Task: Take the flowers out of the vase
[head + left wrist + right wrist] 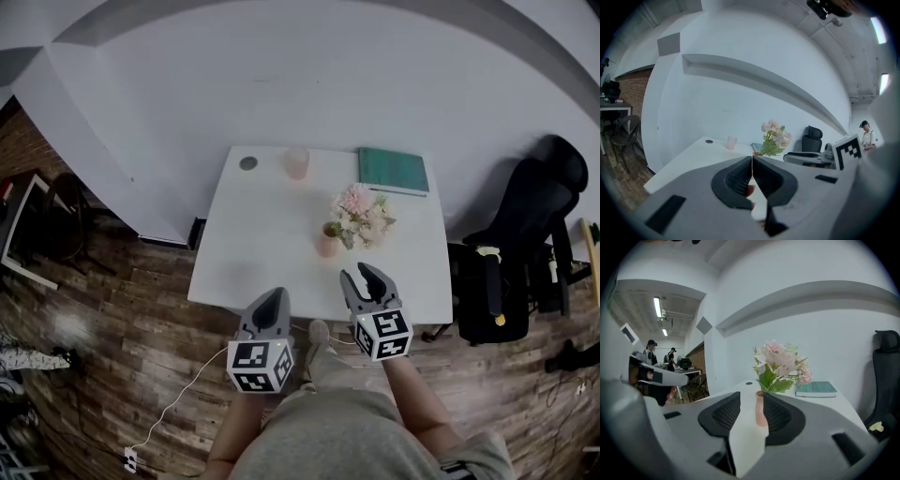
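A small pink vase point(328, 240) stands on the white table point(253, 253), right of its middle, with a bunch of pale pink flowers and green leaves point(362, 215) leaning out to the right. Both grippers hover at the table's near edge, apart from the vase. My left gripper point(273, 296) has its jaws together with nothing in them. My right gripper point(364, 274) is open and empty. In the right gripper view the vase point(761, 408) and flowers point(781, 363) show beyond the open jaws of the right gripper point(751, 398). In the left gripper view the flowers point(775, 137) rise past the closed tips of the left gripper point(752, 157).
A pink cup point(296, 162), a dark round disc point(247, 163) and a green book point(393, 171) lie along the table's far edge by the white wall. A black office chair point(525, 244) stands right of the table. A white cable point(183, 394) runs over the wooden floor.
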A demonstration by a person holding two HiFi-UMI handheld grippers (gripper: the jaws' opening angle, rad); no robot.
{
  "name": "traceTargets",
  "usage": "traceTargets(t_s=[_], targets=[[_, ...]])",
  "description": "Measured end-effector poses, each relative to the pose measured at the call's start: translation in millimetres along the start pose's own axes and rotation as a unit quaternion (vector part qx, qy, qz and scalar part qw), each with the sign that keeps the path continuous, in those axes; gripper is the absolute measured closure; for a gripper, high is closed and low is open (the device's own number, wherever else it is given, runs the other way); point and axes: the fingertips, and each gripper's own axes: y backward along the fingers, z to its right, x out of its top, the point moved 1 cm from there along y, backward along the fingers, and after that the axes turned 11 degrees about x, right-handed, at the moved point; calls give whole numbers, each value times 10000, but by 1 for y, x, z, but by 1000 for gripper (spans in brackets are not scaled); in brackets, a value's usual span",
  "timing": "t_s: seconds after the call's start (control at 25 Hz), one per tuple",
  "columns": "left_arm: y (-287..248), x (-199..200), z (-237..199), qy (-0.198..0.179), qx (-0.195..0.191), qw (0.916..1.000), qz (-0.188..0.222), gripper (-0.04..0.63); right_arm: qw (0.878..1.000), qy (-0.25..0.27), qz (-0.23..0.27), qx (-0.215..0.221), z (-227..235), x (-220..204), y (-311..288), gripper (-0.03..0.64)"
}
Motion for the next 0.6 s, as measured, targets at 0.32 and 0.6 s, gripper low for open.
traceTargets(t_s=[0.32,0.6], targets=[[-30,2,-6,-14,36,9999,-95,588,9998,-108,-177,-18,26,-14,-29,437],[-53,0,-6,-72,11,9998,-174,588,9997,-180,-143,-74,48,-13,-49,416]])
